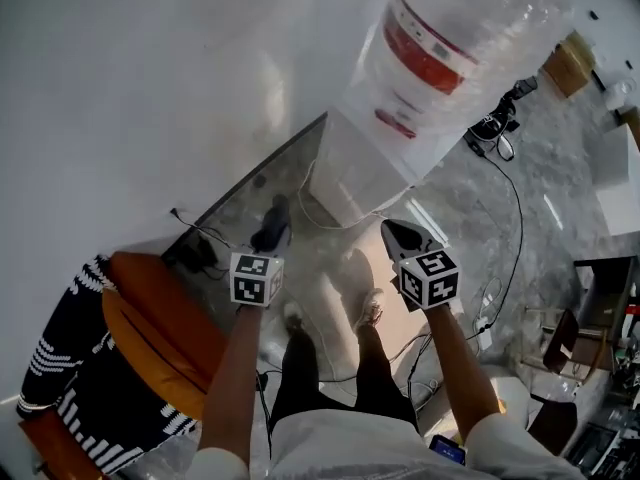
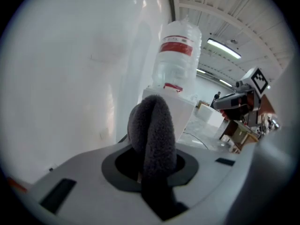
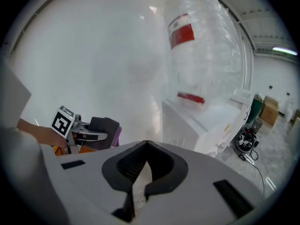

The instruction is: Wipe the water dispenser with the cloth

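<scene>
I hold both grippers out in front of the person's legs, above the marbled floor [image 1: 470, 198]. My left gripper [image 2: 152, 159] has its jaws clamped on the dark grey cloth [image 2: 151, 125]. The cloth stands up out of the jaws in a thick folded loop. My right gripper [image 3: 144, 146] is level with the left one and apart from it. Its jaws are drawn together at the tips with nothing between them.

To my left, by the wall, is an orange chair [image 1: 150, 333] with a black-and-white striped garment [image 1: 55, 358] draped over it.

Just beyond the two grippers the white water dispenser [image 1: 365, 163] stands on the floor, backed against the white wall [image 1: 150, 88]. The cloth is short of the dispenser's near side and not touching it, and the right gripper is close to its front corner. A clear bottle [image 1: 455, 28] with a red label band sits upside down on top of the dispenser.

Farther off, a black cable [image 1: 518, 208] trails across the floor, and a cardboard box [image 1: 570, 63] sits beyond it.
</scene>
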Demonstrator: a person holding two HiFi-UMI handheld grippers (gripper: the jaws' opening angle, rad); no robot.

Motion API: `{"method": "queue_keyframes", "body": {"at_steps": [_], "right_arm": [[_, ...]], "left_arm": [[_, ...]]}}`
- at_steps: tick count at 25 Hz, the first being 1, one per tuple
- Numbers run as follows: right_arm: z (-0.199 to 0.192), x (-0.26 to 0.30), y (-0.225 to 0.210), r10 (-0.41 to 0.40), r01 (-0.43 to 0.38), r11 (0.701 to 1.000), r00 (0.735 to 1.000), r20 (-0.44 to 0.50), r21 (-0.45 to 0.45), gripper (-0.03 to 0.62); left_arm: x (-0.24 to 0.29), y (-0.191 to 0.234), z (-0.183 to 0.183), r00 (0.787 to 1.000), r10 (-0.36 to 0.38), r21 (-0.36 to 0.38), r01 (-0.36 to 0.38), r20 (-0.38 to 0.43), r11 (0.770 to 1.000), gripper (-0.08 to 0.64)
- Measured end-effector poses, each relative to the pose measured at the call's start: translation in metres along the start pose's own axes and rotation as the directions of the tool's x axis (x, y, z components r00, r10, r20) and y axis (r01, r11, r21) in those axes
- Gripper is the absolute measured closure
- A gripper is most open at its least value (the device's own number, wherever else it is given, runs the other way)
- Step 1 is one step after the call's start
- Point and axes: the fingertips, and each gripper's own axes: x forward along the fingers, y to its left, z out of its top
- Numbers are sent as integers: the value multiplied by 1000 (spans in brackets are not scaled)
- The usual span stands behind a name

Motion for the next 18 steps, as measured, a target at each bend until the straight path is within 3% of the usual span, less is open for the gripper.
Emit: {"method": "queue_keyframes", "body": {"at_steps": [6,11,18], "right_arm": [[-72,67,-23,57,-55,998,993,-103,29,577],[-125,122,-42,73,-63,996,984,-163,63,577],[-179,182,-50,122,-93,988,957,-263,119,577]], "left_arm": [[70,15,-70,998,19,-177,-29,-56,984,479],[136,34,-119,996,43,-316,-66,-80,946,479],[242,41,-161,997,-4,-406,-27,-76,914,479]]}}
